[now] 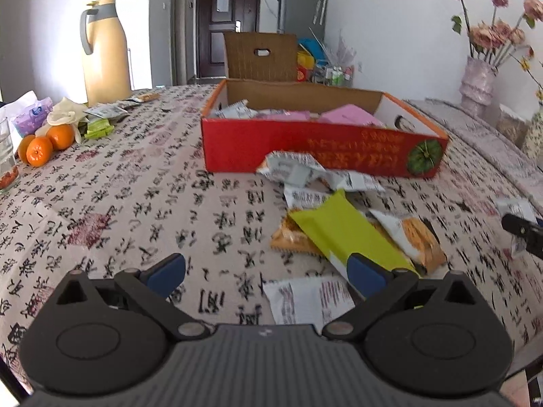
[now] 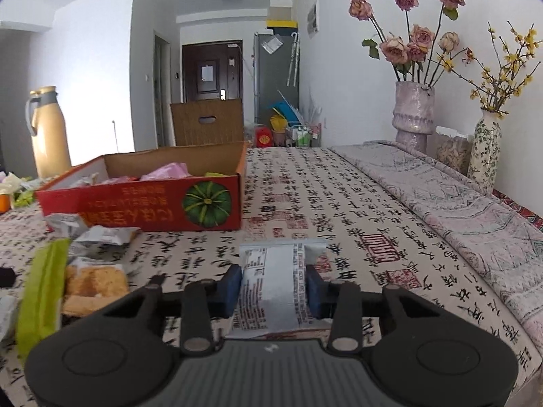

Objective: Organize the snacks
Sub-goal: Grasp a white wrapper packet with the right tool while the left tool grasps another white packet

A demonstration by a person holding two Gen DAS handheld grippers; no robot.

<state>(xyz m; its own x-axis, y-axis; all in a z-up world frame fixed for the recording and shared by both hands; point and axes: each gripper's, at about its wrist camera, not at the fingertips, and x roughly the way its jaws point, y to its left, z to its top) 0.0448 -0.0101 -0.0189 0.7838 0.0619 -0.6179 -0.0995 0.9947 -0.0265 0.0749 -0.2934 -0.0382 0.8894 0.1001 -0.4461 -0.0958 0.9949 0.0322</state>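
With the right tool (image 2: 274, 283) clenched on a silver snack packet (image 2: 268, 288), its blue pads (image 2: 232, 290) pressing both long edges, we judge the step in hand to be carrying that packet to the red cardboard box (image 2: 152, 208). We should keep the squeeze steady, since the foil looks slippery and bows a little between the pads. We lift it clear of the counter (image 2: 339, 210) before swinging toward the box, high enough to pass its near wall. Our left tool (image 1: 268, 271) hangs released over the loose pile, 1 green packet (image 1: 349, 234) lying just beside its pad. Farther off, the box already holds pink and white packets, so we release over a free spot.
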